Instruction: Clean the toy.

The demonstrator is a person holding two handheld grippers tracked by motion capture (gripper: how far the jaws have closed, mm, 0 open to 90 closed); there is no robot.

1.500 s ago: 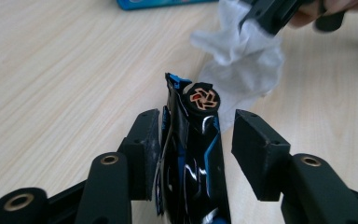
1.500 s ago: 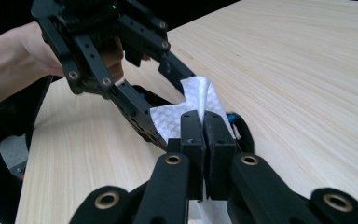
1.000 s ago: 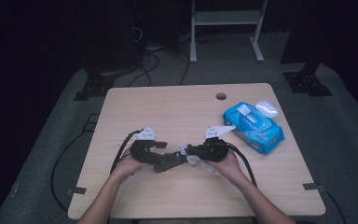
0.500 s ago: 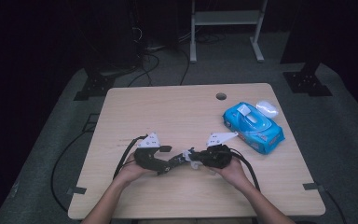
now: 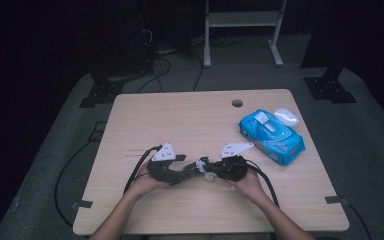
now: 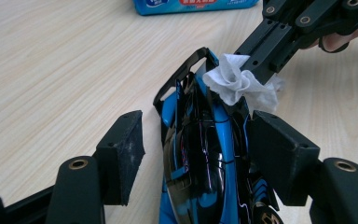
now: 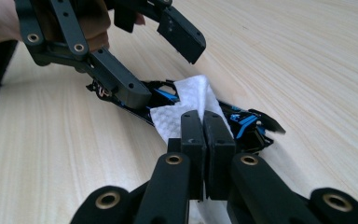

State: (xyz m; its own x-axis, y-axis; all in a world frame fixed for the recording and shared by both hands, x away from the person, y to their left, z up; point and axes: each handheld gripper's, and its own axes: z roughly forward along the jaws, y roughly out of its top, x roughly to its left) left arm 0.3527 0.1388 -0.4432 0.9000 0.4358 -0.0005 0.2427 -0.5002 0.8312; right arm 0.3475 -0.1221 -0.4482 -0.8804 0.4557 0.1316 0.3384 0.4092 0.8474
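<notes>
Wiping step under way. Toy car lies on the surface near the front edge, between both hands. Left gripper jaws have just been opening; they straddle the car, left pad clear of it. Right gripper jaws pinched tight on a white wipe, pressed at the car's far end. Next: steady the car, drag the wipe along the body.

Blue wet-wipes pack on the table's far right.
</notes>
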